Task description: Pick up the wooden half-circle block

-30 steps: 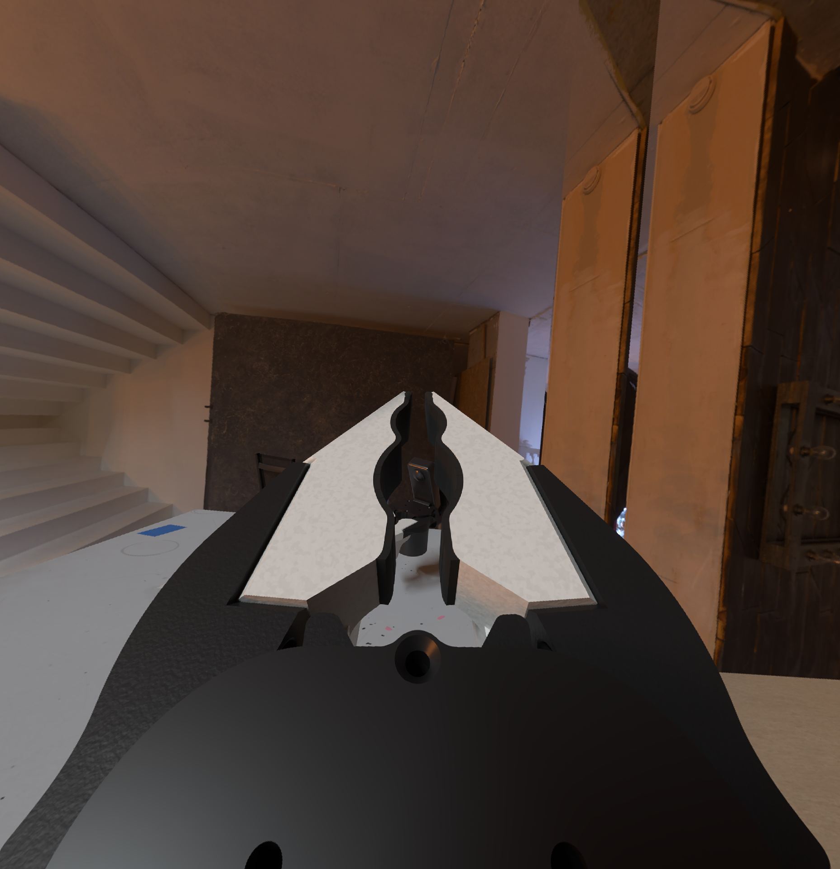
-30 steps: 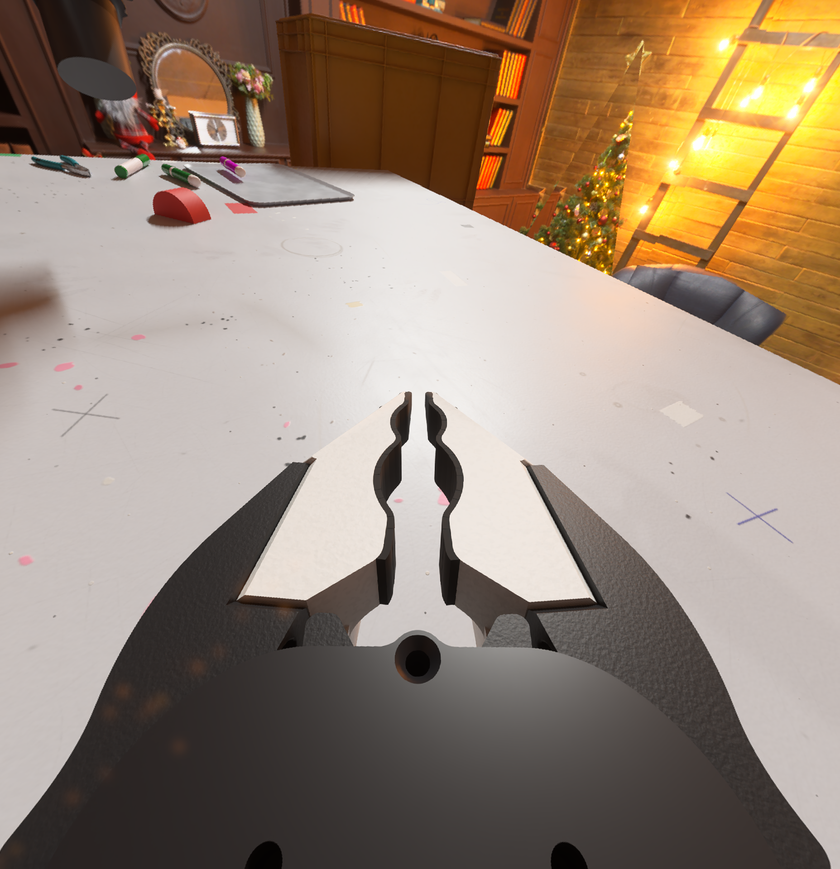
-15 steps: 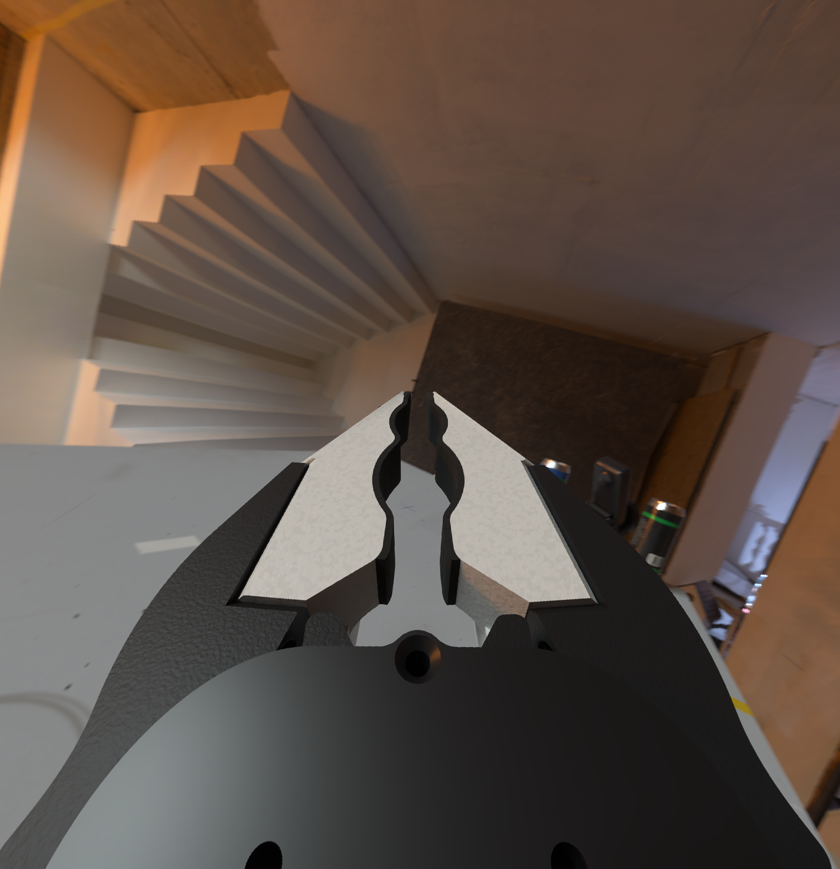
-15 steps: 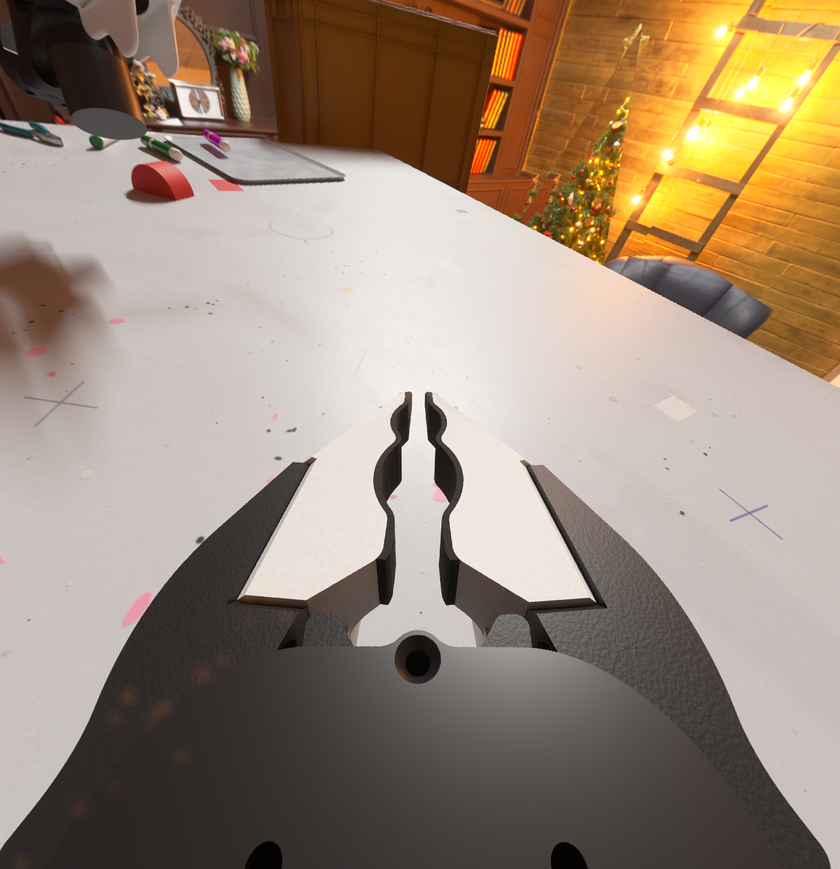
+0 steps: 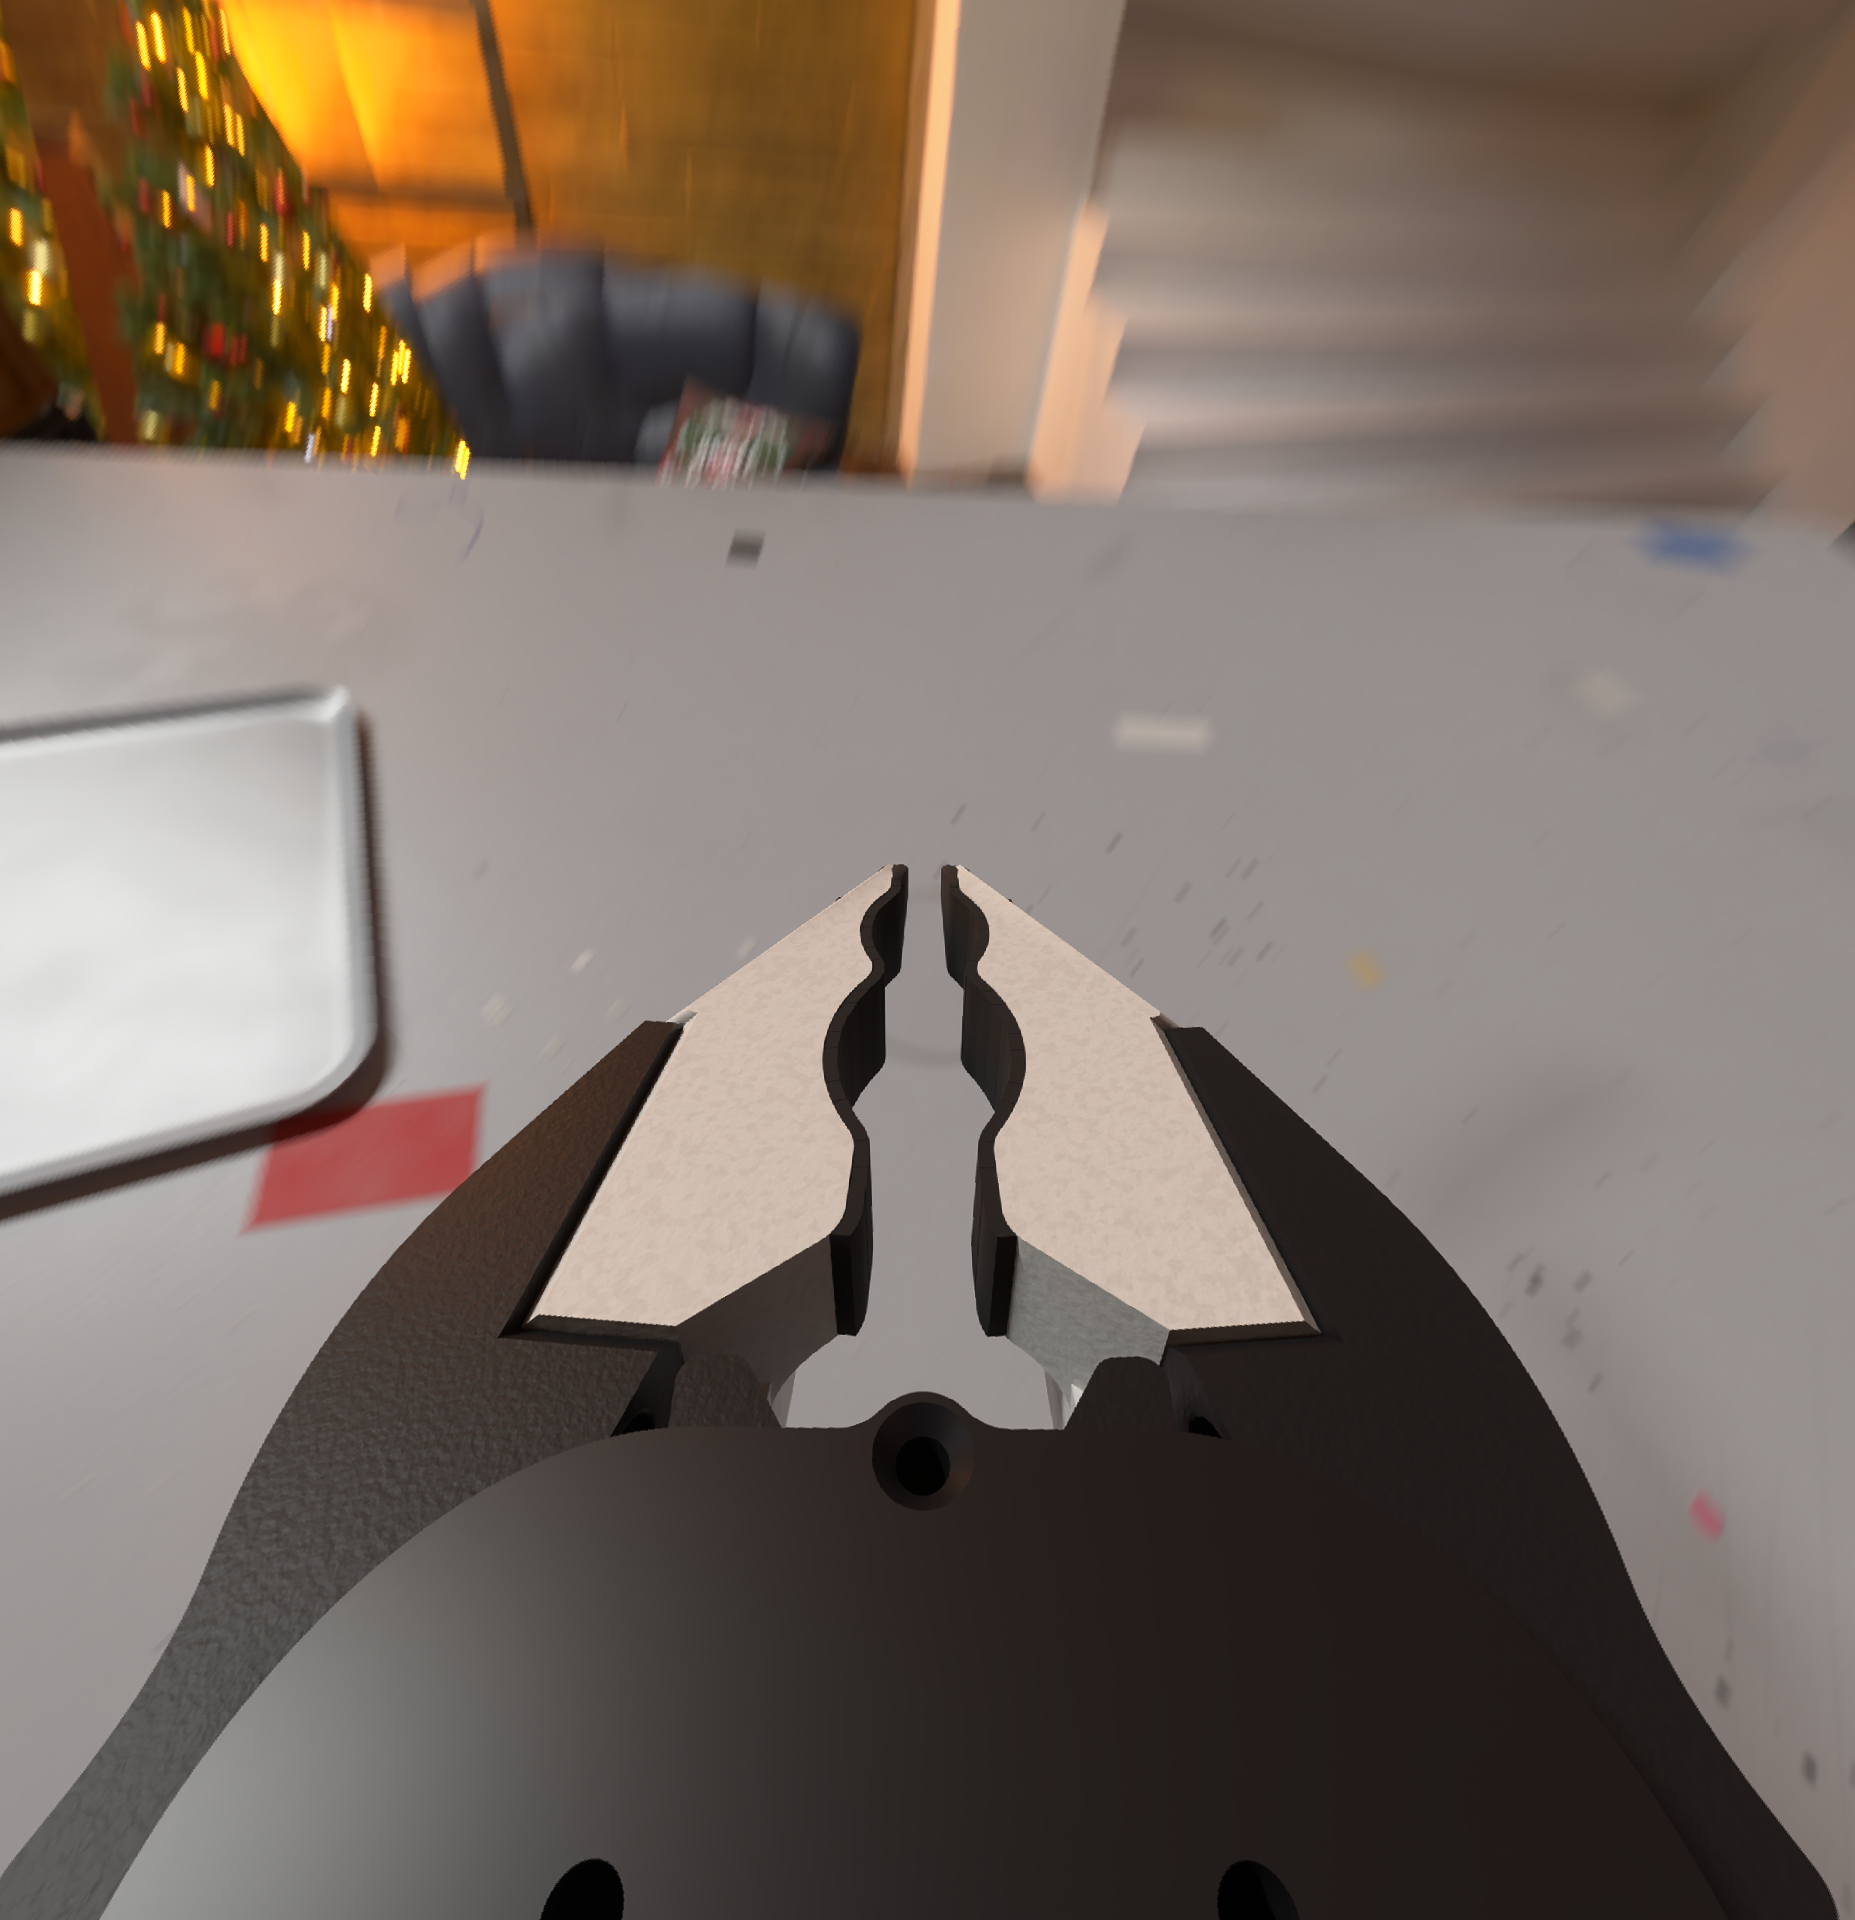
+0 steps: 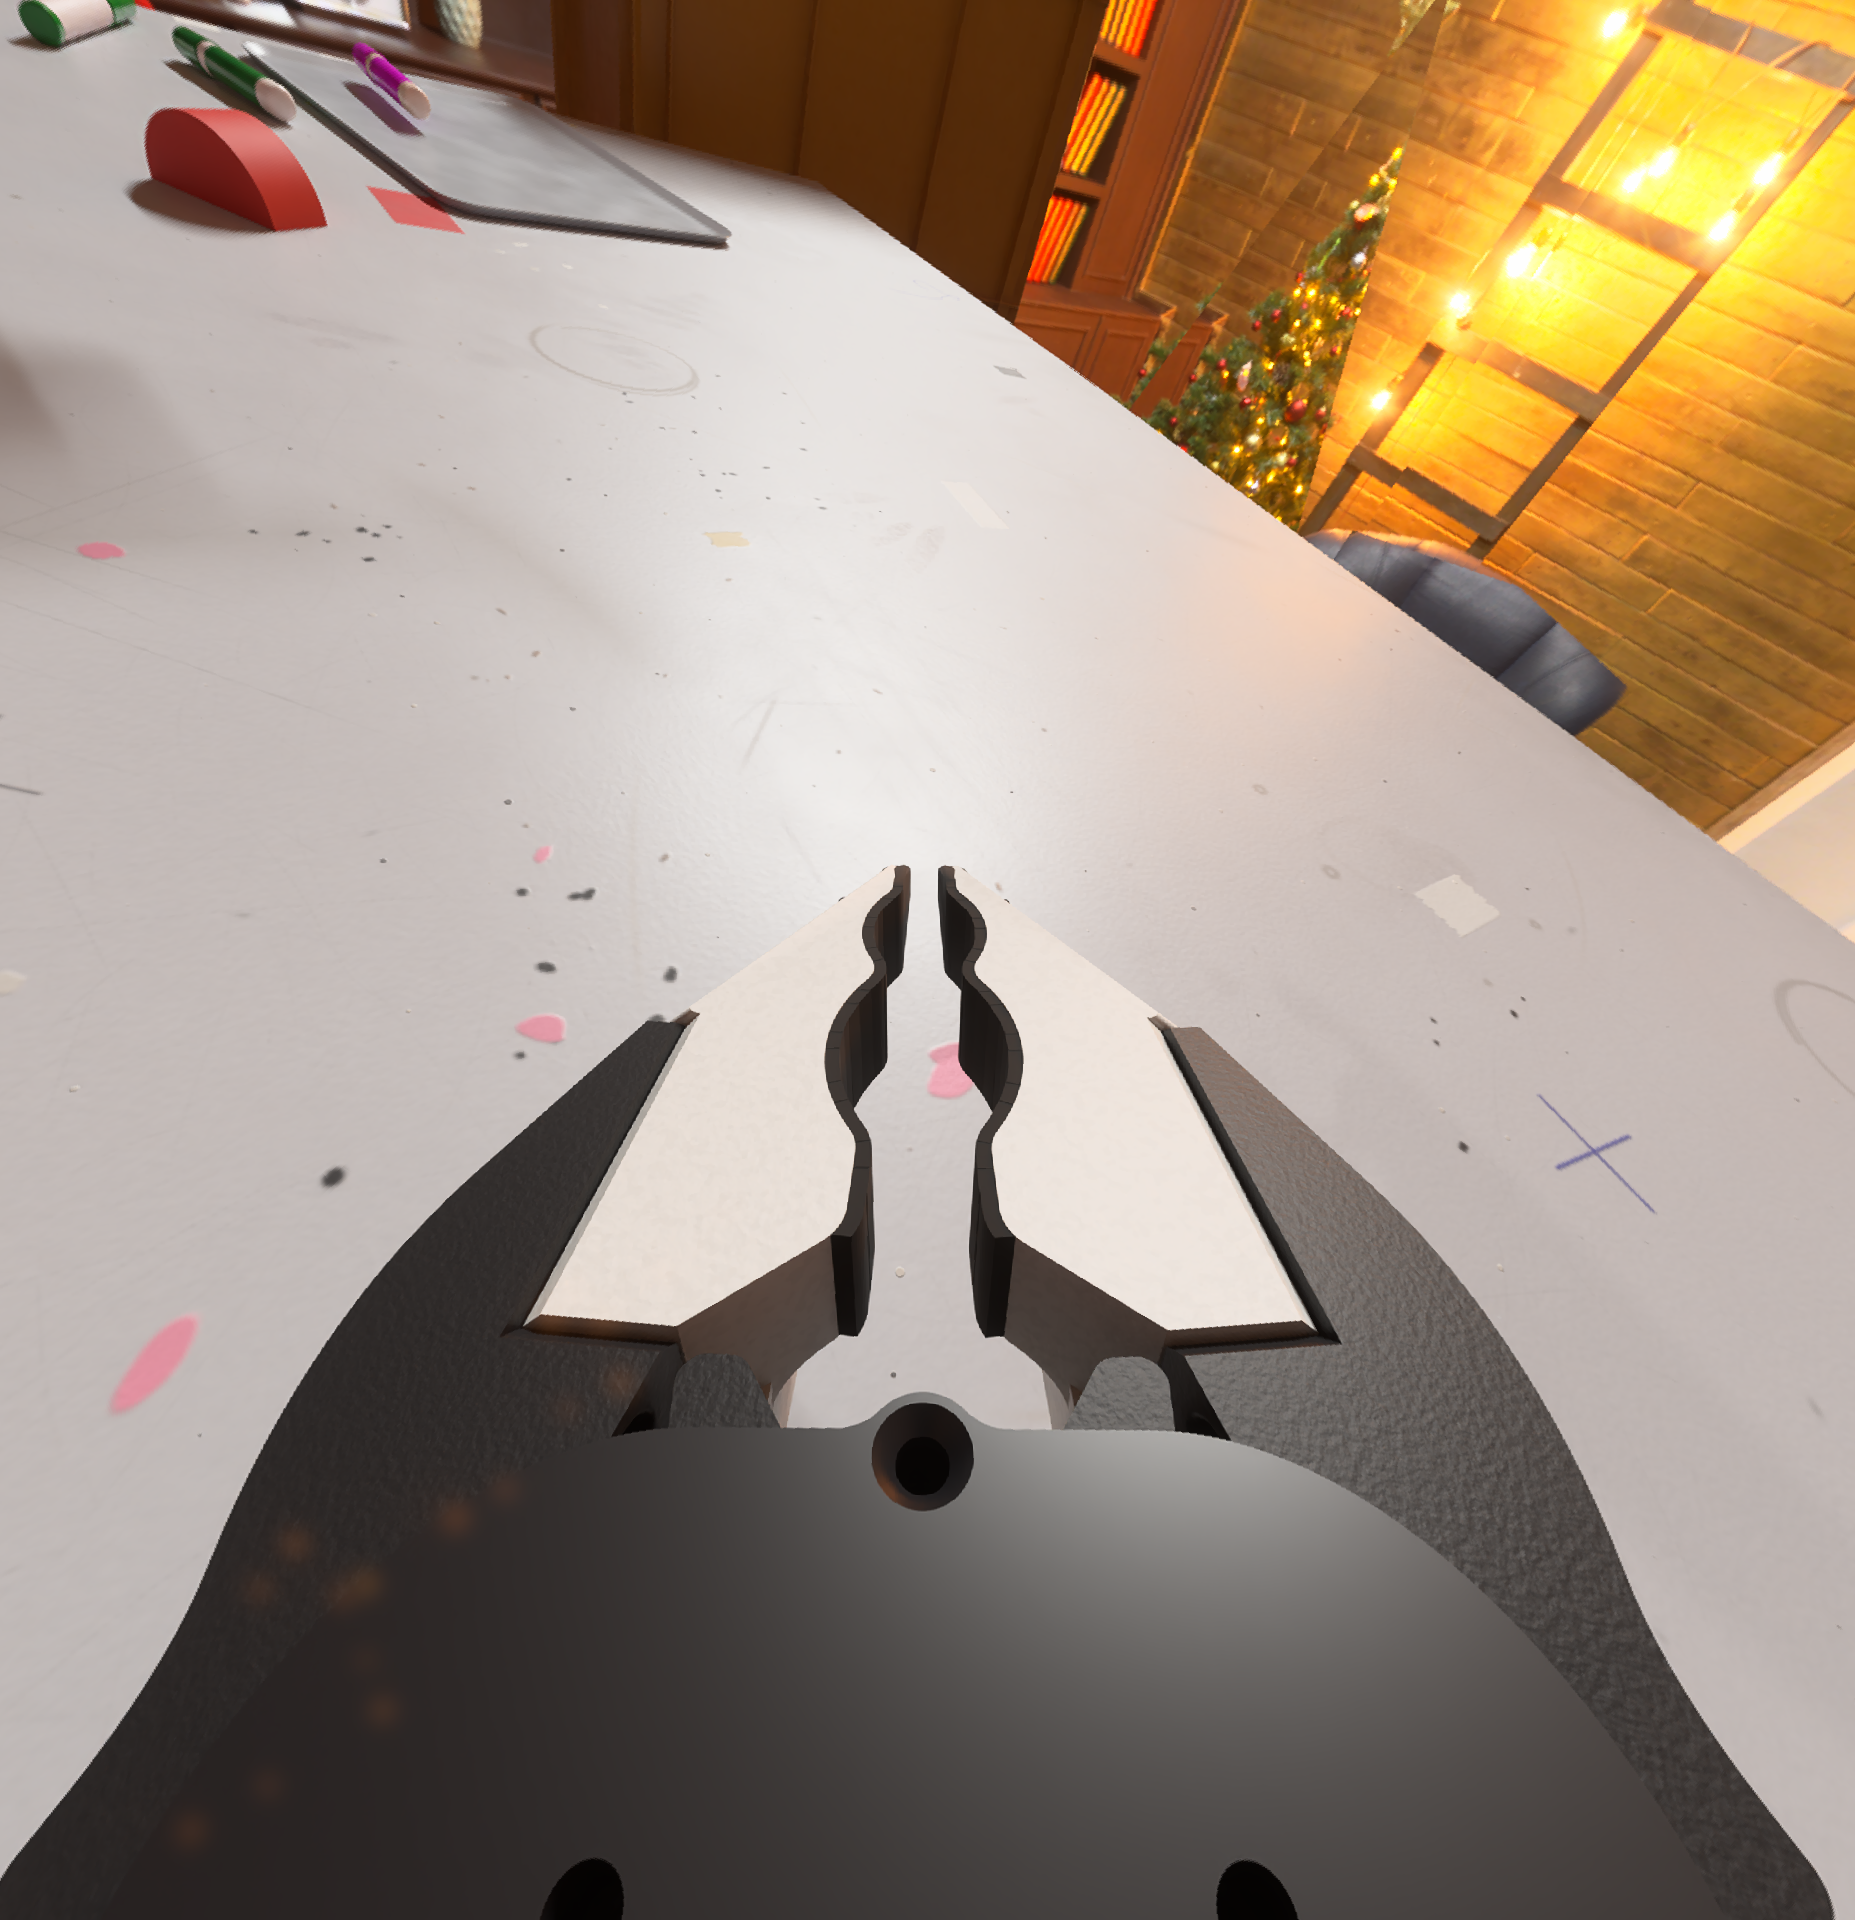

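Note:
The half-circle block point(image 6: 232, 166) is red and rests flat side down on the white table point(image 6: 694, 623), far off at the upper left of the right wrist view. My right gripper point(image 6: 923, 878) hovers low over the table, shut and empty, well short of the block. My left gripper point(image 5: 923, 878) is shut and empty above the table; the block is not in the blurred left wrist view.
A grey metal tray point(image 6: 507, 156) lies beside the block with a red square patch point(image 6: 414, 208) at its corner; the tray point(image 5: 154, 935) and patch point(image 5: 372, 1158) also show left of my left gripper. Markers point(image 6: 232, 73) lie behind the block. The table edge runs along the right.
My left gripper has swung round and tilted down, from facing stairs and ceiling to facing the table and tray. My right gripper has moved closer to the block and rolled. Both stay shut.

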You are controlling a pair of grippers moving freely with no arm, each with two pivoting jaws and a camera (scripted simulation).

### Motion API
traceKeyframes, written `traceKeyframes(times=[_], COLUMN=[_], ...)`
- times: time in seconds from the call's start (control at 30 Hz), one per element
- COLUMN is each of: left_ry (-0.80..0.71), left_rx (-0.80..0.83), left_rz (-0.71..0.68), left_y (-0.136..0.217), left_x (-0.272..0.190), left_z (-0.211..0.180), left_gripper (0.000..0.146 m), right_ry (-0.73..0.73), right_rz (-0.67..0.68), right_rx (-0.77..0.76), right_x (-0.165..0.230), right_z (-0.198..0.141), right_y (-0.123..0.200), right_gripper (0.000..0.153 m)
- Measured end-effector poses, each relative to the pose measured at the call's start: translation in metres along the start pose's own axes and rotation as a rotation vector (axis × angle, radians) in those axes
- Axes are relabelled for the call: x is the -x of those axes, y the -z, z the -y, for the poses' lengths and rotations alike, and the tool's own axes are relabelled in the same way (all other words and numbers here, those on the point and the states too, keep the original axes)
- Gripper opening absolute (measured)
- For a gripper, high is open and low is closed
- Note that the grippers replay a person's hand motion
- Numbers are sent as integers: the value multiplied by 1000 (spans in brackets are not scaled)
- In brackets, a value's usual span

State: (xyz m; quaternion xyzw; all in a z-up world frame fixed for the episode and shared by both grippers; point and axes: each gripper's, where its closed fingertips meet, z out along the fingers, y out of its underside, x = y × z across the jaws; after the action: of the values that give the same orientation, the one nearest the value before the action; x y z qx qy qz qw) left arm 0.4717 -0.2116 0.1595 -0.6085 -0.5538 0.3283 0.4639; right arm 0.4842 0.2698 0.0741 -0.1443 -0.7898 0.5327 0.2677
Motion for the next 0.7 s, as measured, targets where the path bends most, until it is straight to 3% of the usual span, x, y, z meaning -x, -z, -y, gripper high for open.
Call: traceKeyframes(times=[0.07, 0.23, 0.37, 0.47, 0.6, 0.7], left_ry=[-33, -136, -140, -167, -412, -614], left_rx=[190, 604, 695, 762, 1011, 1258], left_rz=[18, -121, -214, -216, -133, -166], left_y=[1, -4, -3, 1, 14, 31], left_x=[12, 4, 5, 22, 70, 94], left_z=[-19, -69, -70, -67, -90, -119], left_gripper=[6, 7, 11, 26, 43, 55], right_ry=[-13, -24, -27, -42, -46, -42], right_rz=[8, 16, 6, 7, 10, 8], right_rx=[-2, -8, -29, -37, -40, -41], right_x=[0, 1, -1, -3, -3, -3], right_z=[0, 0, 2, 3, 3, 2], right_y=[-2, -3, 0, 1, 1, 2], right_gripper=[5, 5, 5, 4, 4, 4])
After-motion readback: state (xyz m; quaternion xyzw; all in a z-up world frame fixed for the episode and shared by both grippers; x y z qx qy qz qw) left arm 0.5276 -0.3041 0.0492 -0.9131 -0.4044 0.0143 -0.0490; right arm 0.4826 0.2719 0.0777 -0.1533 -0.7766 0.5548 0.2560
